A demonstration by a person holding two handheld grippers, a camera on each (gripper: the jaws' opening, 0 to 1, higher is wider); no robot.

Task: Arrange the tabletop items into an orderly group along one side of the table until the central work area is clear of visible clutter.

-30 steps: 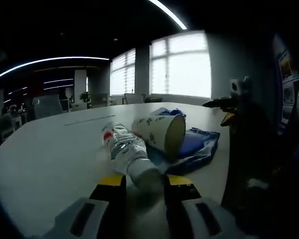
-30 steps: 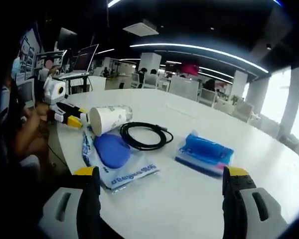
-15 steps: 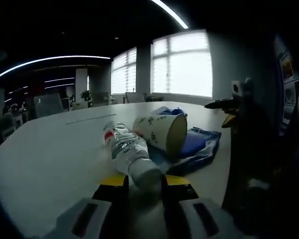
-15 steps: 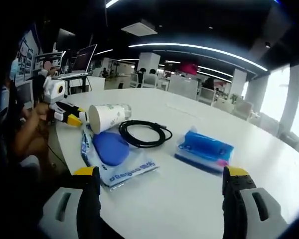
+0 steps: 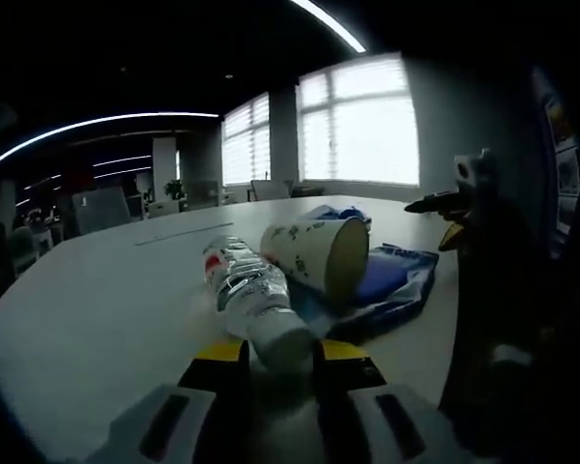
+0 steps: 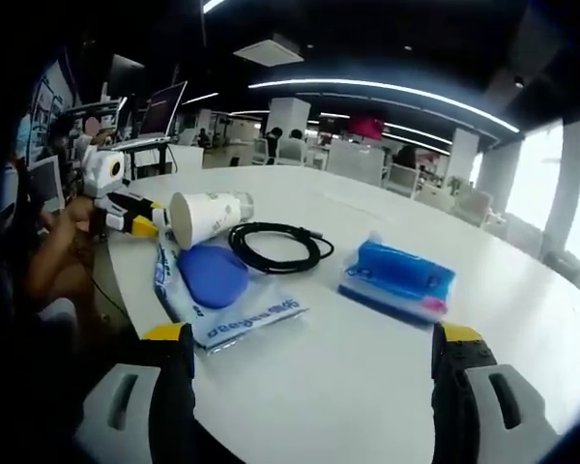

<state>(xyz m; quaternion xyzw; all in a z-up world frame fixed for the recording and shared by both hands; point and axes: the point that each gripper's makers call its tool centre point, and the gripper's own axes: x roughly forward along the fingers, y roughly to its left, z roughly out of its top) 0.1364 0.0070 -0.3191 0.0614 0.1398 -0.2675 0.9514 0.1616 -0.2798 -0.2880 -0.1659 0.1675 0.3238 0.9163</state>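
A clear plastic bottle (image 5: 248,290) with a red-marked label lies on the white table (image 5: 97,309). Its near end sits between the jaws of my left gripper (image 5: 281,356), which is shut on it. A paper cup (image 5: 319,254) lies on its side against the bottle, on a plastic bag (image 5: 394,278) with a blue pad inside. From the right gripper view, the cup (image 6: 203,217), the bag (image 6: 222,290), a coiled black cable (image 6: 275,247) and a blue tissue pack (image 6: 398,276) lie ahead. My right gripper (image 6: 314,340) stands wide open over bare table, well short of them.
The table's edge (image 6: 126,280) runs along the left, with a person's hand (image 6: 63,242) and the left gripper (image 6: 126,217) there. The right gripper (image 5: 443,203) shows at the right of the left gripper view. Desks, monitors and chairs stand behind. Bare tabletop (image 6: 522,367) stretches to the right.
My left jaws have drawn in slightly around the bottle's end. The right gripper view has shifted a little, and the items sit slightly higher in it; nothing on the table has moved.
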